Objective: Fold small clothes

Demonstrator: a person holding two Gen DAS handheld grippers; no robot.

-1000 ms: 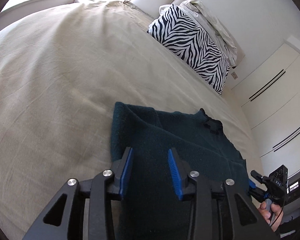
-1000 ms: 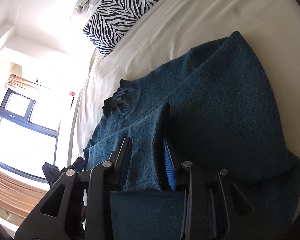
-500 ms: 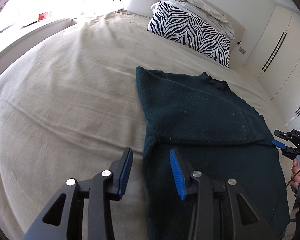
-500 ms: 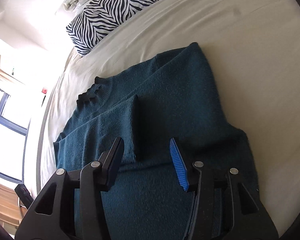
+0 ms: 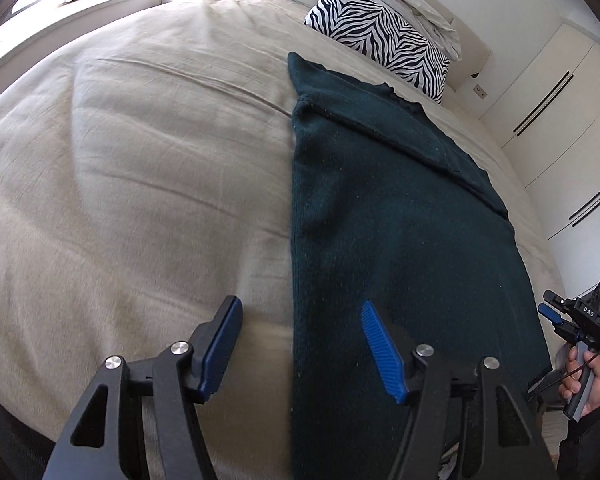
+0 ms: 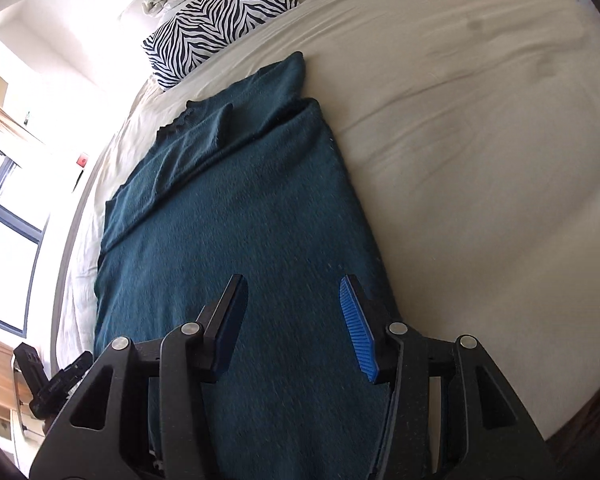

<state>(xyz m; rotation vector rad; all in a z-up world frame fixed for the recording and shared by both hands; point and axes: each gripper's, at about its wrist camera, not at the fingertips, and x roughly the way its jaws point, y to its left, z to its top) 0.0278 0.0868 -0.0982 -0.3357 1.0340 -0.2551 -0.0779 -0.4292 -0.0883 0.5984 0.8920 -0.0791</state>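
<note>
Both grippers, left (image 5: 300,344) and right (image 6: 292,324), have spread wide (holding nothing), now hovering over the sweater's (image 6: 236,216) near end on the bed (image 5: 140,160).

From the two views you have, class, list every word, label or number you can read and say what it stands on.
"DAS": white letters on the right gripper, seen at the edge of the left wrist view.
Red sign on the far wall: too small to read.
The teal sweater shows no text.
</note>
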